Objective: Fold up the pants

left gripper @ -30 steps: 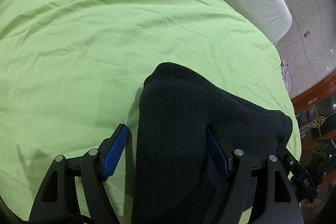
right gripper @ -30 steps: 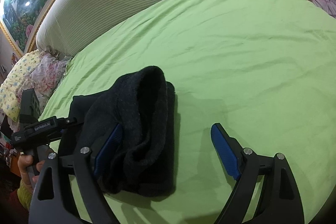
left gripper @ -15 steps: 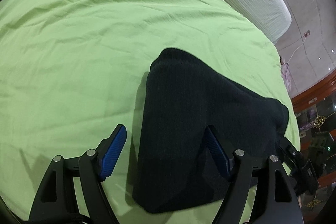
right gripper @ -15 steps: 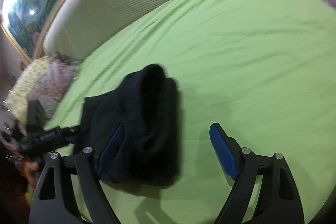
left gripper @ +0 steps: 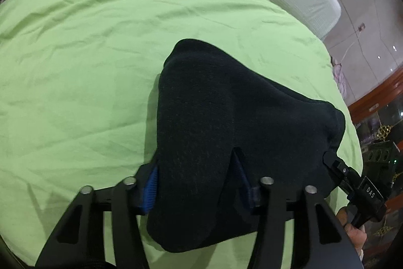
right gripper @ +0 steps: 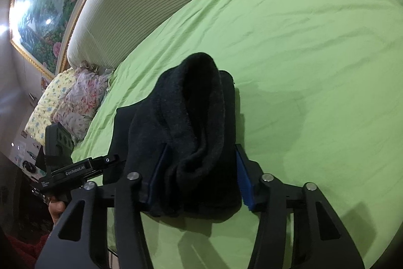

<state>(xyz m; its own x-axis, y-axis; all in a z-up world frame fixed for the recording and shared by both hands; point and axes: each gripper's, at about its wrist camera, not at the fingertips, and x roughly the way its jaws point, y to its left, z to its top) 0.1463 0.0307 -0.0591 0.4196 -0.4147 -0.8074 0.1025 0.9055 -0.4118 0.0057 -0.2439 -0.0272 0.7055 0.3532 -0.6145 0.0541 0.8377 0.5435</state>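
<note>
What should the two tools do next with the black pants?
Probably lift together. The left tool and right tool each pinch an end of the bundled pants, which sit on the green sheet, so raising both at once should keep the fold intact.

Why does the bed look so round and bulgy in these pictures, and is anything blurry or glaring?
Both views: fisheye lenses bow the green bedsheet into a dome and darken the corners. Left wrist view: the black pants swallow detail and look slightly soft, with a shadow at their left edge. Right wrist view: bright glare spots sit on the framed painting, and jaw shadows fall across the sheet below.
</note>
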